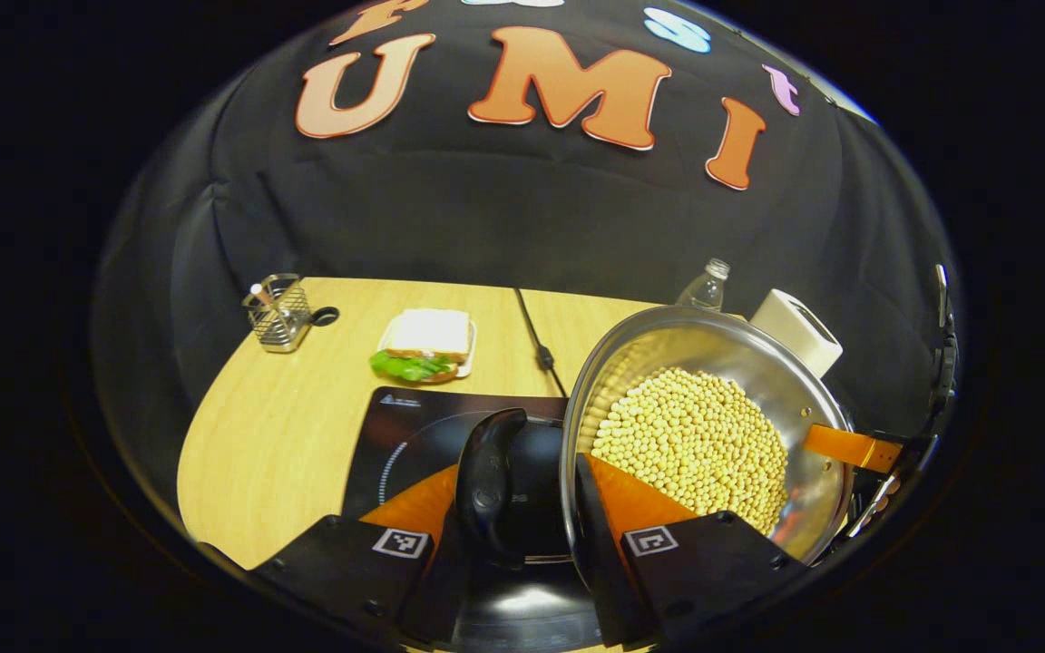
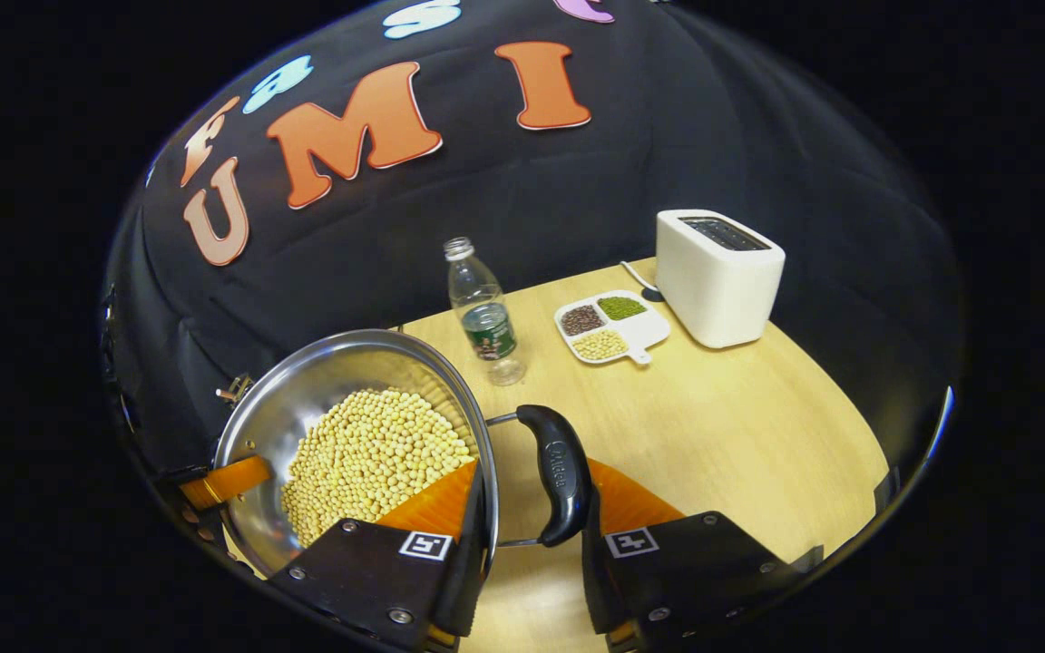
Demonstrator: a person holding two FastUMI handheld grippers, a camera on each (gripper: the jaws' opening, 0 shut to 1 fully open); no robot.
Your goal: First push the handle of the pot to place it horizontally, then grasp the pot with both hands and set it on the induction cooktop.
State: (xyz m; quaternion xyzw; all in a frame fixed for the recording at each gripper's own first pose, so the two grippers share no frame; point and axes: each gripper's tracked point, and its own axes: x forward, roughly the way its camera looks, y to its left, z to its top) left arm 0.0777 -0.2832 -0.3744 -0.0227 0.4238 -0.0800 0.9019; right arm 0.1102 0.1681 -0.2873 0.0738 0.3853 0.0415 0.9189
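We see a light wooden bench (image 2: 758,435) carrying a white toaster (image 2: 717,277), a divided dish of beans (image 2: 611,328) and a clear bottle (image 2: 483,313); elsewhere on it sit an induction cooktop (image 1: 405,435), a sandwich plate (image 1: 424,349), a wire holder (image 1: 278,313) and a black cable (image 1: 536,340).

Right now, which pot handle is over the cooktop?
The handle between the left tongs, black cooktop beneath it. The other handle, at the right tongs, is above bare table.

Right gripper (image 2: 530,535): 2 fingers straddle the pot's (image 2: 341,408) rim and black side handle (image 2: 557,472); pot holds soybeans (image 2: 368,458).
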